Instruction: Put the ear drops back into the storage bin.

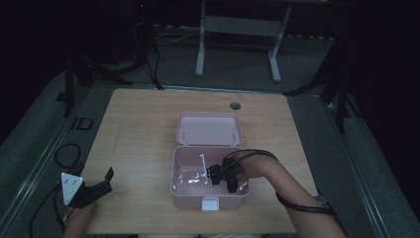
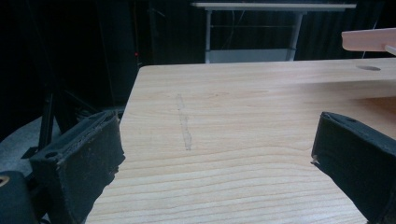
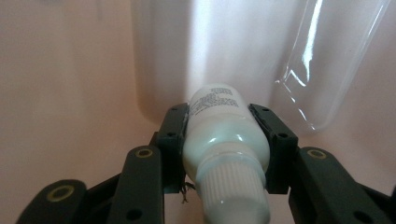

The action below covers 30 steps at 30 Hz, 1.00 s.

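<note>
a small white bottle [image 3: 219,135] with a ribbed cap is clamped between the jaws of the right gripper [image 1: 224,174], down inside the open pink box [image 1: 181,184] near the front of the table [image 1: 138,129], while the left gripper [image 1: 94,191] rests wide open and empty at the table's left edge.

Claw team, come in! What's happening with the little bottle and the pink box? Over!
Right claw shut on white bottle, down inside open pink box. Left claw open, nothing between, over the table. Clear plastic piece lies beside bottle.
</note>
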### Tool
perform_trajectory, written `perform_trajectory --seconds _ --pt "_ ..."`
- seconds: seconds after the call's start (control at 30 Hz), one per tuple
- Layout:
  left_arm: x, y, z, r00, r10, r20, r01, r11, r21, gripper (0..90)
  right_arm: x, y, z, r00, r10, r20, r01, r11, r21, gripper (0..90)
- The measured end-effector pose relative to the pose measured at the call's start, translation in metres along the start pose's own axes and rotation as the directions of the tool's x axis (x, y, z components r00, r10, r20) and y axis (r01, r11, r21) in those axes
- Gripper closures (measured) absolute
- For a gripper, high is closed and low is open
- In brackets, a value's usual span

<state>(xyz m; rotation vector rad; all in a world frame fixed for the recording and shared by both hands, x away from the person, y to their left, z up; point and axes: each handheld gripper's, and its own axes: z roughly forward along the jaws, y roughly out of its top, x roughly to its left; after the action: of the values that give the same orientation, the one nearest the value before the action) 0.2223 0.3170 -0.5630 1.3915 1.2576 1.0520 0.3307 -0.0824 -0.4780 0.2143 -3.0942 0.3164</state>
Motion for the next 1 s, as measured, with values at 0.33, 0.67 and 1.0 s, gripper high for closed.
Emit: perform_trajectory --seconds 0.33,0.67,1.0 --pt "0.000 0.000 0.000 1.0000 0.001 0.000 -0.001 1.0000 -0.001 2.0 0.001 0.002 0.008 1.0000 -0.004 -0.006 0.004 1.000 0.003 59.5" --pt "0.000 0.000 0.000 1.0000 0.002 0.003 -0.002 1.0000 0.002 2.0 0.000 0.002 0.015 0.9998 0.017 -0.004 -0.017 1.000 0.002 57.6" --pt "0.000 0.000 0.000 1.0000 0.002 0.001 -0.002 1.0000 0.002 2.0 0.001 -0.005 -0.002 0.9996 0.027 0.006 -0.027 0.998 -0.056 54.8"
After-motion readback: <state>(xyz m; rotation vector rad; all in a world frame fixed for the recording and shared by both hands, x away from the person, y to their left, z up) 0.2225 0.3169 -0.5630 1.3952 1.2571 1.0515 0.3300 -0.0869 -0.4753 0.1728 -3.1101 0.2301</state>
